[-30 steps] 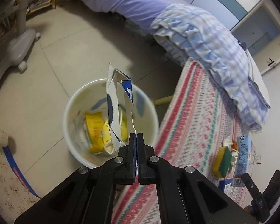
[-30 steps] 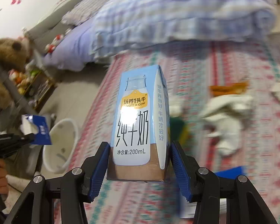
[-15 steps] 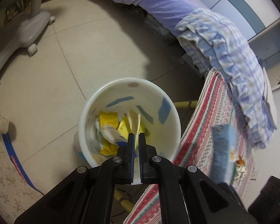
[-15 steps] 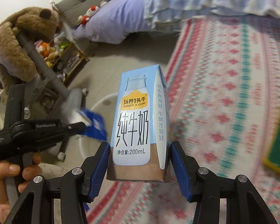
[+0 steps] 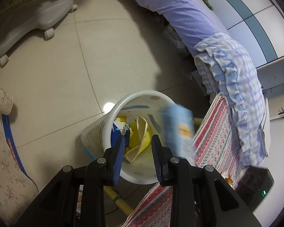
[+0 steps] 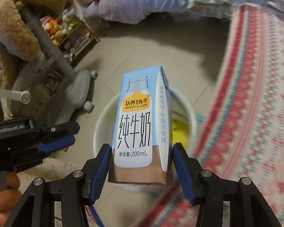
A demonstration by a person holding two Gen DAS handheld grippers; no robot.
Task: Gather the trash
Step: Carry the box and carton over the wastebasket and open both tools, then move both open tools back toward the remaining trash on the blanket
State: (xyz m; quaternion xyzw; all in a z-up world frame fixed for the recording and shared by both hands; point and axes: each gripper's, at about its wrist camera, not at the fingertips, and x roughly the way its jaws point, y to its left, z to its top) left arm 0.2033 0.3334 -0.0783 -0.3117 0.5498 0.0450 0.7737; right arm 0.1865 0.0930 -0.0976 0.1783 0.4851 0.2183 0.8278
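Ahead of me a brown teddy bear (image 6: 19,13) slumps over a grey wheeled stand (image 5: 30,21) on tiled floor (image 5: 108,60).

The milk carton (image 6: 142,130) is smooth printed card with a slight sheen. The bin (image 5: 111,113) is glossy white plastic. The floor (image 5: 85,66) is polished tile, reflecting light. At right, the tablecloth (image 6: 255,94) looks woven, matt.

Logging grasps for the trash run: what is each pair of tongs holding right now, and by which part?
The right tongs grip the milk carton by its lower sides, near the base. The left tongs are open and hold nothing, above the white bin.
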